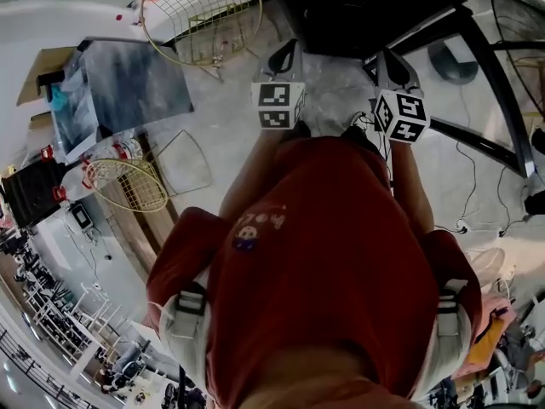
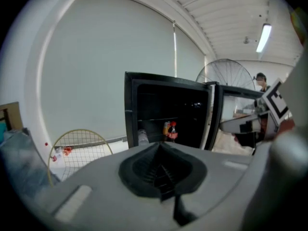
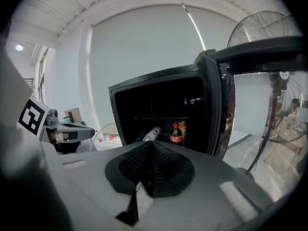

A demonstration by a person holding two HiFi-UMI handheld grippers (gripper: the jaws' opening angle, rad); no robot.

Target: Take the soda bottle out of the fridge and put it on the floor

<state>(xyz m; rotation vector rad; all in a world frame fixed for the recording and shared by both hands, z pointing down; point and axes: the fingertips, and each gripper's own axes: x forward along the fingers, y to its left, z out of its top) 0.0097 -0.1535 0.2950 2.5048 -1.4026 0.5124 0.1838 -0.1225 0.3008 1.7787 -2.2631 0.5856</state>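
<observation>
The black fridge (image 3: 159, 105) stands open ahead, its door (image 3: 222, 105) swung to the right. On its shelf an upright soda bottle (image 3: 176, 134) with a red cap and label stands next to an orange can (image 3: 183, 128). A clear bottle (image 3: 152, 134) lies on its side to their left. The left gripper view shows the same soda bottle (image 2: 172, 130) deep in the fridge (image 2: 168, 109). My left gripper (image 2: 161, 146) and right gripper (image 3: 150, 146) are both shut with nothing in them, held side by side well short of the fridge. In the head view the left gripper (image 1: 285, 56) and right gripper (image 1: 393, 62) point at the fridge (image 1: 366, 11).
Round wire fan guards (image 1: 203, 15) (image 1: 128, 184) lie on the floor to the left, beside a grey board (image 1: 136, 83). A standing fan (image 3: 269, 28) rises at the right behind the door. Cables (image 1: 468, 177) run over the floor at right. A person (image 2: 260, 81) stands far off.
</observation>
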